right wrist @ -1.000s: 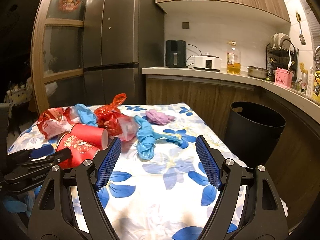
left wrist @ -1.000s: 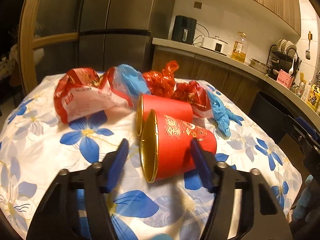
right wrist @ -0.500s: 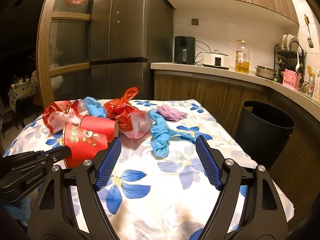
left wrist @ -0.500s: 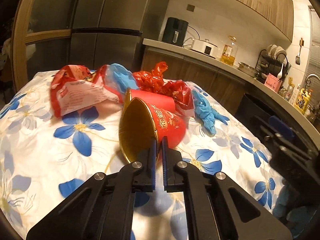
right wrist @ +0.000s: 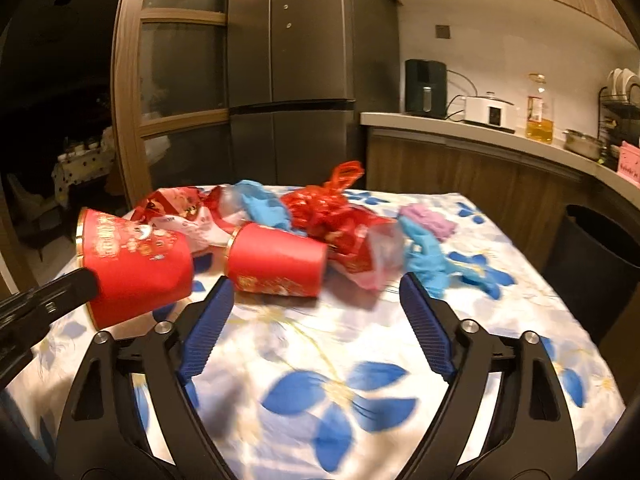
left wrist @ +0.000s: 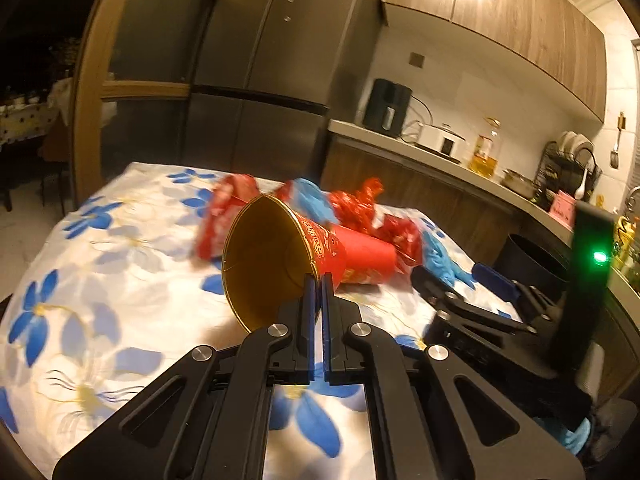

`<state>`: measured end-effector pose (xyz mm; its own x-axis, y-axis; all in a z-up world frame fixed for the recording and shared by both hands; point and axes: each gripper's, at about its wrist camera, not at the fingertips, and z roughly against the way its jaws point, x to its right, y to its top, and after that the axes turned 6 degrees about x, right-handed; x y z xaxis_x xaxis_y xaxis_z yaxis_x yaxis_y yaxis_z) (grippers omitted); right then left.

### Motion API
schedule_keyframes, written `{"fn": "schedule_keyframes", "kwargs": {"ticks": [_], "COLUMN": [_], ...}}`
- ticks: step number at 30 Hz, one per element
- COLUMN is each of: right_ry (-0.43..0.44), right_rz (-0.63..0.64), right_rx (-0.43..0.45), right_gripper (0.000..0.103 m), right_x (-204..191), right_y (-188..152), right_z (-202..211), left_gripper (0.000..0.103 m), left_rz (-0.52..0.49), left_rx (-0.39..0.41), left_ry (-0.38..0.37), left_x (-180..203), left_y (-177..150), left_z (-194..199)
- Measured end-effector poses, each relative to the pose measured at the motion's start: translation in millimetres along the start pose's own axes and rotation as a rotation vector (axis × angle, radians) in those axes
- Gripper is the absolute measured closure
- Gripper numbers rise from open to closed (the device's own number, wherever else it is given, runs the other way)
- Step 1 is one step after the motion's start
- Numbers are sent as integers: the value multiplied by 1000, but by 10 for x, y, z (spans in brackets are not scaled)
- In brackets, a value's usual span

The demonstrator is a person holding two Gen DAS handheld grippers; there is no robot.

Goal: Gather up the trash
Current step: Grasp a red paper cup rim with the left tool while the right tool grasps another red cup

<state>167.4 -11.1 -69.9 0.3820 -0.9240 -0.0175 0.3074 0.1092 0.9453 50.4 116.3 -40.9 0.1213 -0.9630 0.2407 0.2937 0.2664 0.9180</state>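
My left gripper [left wrist: 318, 280] is shut on the rim of a red paper cup [left wrist: 272, 264] with a gold inside, held tilted just above the flowered tablecloth [left wrist: 120, 280]. In the right wrist view that cup [right wrist: 136, 268] hangs at the left from the left gripper's fingers [right wrist: 52, 300]. A second red cup [right wrist: 276, 260] lies on its side just beyond my right gripper [right wrist: 316, 284]. Its jaws are opening, with nothing pressed between the blue pads [right wrist: 208, 328]. Red plastic bags [right wrist: 332, 208], blue gloves [right wrist: 432, 256] and a purple wad [right wrist: 428, 220] lie behind.
A black bin [right wrist: 596, 264] stands on the floor off the table's right edge, below the kitchen counter [right wrist: 460, 130]. A red and white wrapper [right wrist: 176, 208] lies at the back left. A dark fridge [right wrist: 292, 60] stands behind the table.
The left gripper shut on the near cup's rim and lifted it off the cloth. The right gripper moved closer to the lying cup, and its jaws spread a little wider.
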Motion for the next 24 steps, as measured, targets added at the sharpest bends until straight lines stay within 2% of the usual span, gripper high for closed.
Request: {"fn": "schedule_keyframes", "kwargs": {"ticks": [2,7,14,24], "right_ry": [4,14,2,-23], "right_rz": [-7,-36,-56,-90], "right_rx": [-12,-65,-131,-160], "right_gripper": [11,6,6,6], "right_x": [-57,-184,-284,-248], "right_y": [18,71,110,101], "right_z": [-109,-429,-781,-990], "left_gripper": [101,101,101,101], "left_rz": [10,27,38,54], "left_rx": [6,9,7,1], "left_ry": [14,26,17,8], "left_x": [-68,-180,-270,-342], "left_y": [16,33,47,42], "left_z": [35,53,39,12]}}
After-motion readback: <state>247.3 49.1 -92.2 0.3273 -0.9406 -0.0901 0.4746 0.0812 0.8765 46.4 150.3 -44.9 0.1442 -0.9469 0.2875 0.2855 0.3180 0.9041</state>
